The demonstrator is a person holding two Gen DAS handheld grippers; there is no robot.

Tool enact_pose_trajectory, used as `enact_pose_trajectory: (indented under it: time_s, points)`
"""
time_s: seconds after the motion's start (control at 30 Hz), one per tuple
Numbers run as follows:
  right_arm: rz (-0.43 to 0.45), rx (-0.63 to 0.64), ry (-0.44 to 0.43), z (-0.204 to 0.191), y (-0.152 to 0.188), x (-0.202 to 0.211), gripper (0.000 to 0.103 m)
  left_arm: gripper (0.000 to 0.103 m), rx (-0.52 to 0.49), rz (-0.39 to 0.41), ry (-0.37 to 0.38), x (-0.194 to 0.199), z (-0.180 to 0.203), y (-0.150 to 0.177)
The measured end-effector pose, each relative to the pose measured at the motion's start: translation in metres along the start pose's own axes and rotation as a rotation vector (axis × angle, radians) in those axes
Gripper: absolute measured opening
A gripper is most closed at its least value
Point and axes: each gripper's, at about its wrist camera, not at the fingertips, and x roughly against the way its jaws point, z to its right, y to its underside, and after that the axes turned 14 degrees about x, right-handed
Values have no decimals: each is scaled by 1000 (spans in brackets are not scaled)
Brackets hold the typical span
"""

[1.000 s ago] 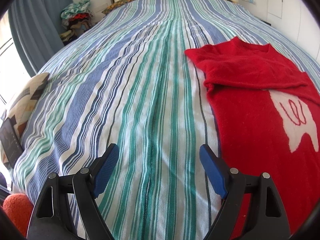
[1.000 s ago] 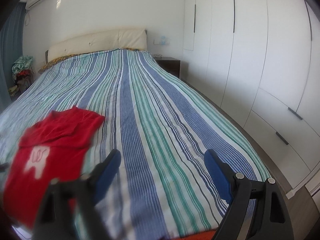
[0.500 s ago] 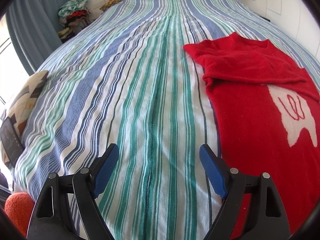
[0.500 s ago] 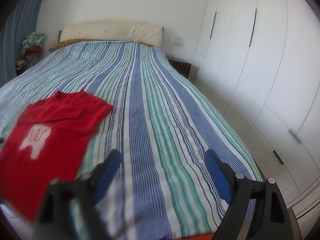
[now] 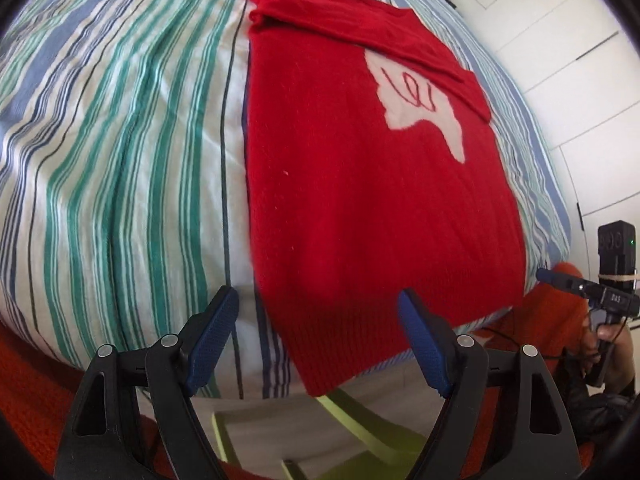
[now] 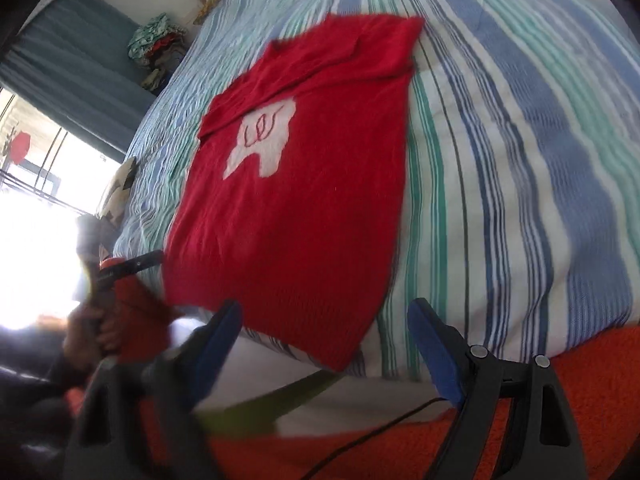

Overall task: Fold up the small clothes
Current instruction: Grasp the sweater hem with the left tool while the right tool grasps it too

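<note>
A striped bed (image 5: 120, 140) carries a red sweater (image 5: 360, 200), its sleeves folded across the chest and its hem overhanging the bed's edge. The left hand-held gripper (image 5: 318, 332) and right hand-held gripper (image 6: 326, 344) are both spread wide near the hem, holding nothing.

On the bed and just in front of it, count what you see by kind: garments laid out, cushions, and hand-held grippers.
Red sweater on the striped bedspread: 1
Patterned cushion: 1
Hand-held grippers, left and right, both open and empty: 2
Total: 4
</note>
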Motion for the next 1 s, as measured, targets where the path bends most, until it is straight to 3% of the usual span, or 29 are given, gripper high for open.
enact_pose_trajectory:
  time_s: [0.13,0.23,0.27,0.33,0.37,0.4,0.43,0.47,0.5,0.63,0.77,0.9,1.0]
  points:
    - [-112,-59,6,5,6,-38,75,68,-5,-56,-12,-14,3,5]
    - [-167,-76,-30,9,5,-58,72,53,2,-101,-12,-24,4,5]
    - [-187,-94,-44,11,5,-65,70,44,7,-116,-13,-26,4,5]
    - [-212,-136,-74,19,6,-75,59,18,22,-151,2,-29,2,7]
    - [-213,-151,-91,22,6,-74,47,6,31,-168,14,-31,2,8]
    - [-209,-158,-111,24,7,-74,28,6,34,-169,20,-31,2,9]
    - [-199,-161,-135,23,7,-73,17,5,33,-165,26,-29,3,10]
    - [-190,-156,-151,22,5,-70,9,4,35,-164,40,-26,5,10]
    - [-178,-144,-157,19,4,-67,8,3,44,-161,64,-20,4,8]
    - [-65,-114,-209,5,-5,-40,7,2,111,-115,207,11,1,-5]
    - [135,-111,-255,-3,-37,-9,7,2,140,16,298,43,13,-52]
    - [345,-106,-183,10,-95,9,7,2,115,163,301,54,29,-128]
    - [448,-106,-89,27,-144,7,6,2,119,209,284,44,38,-190]
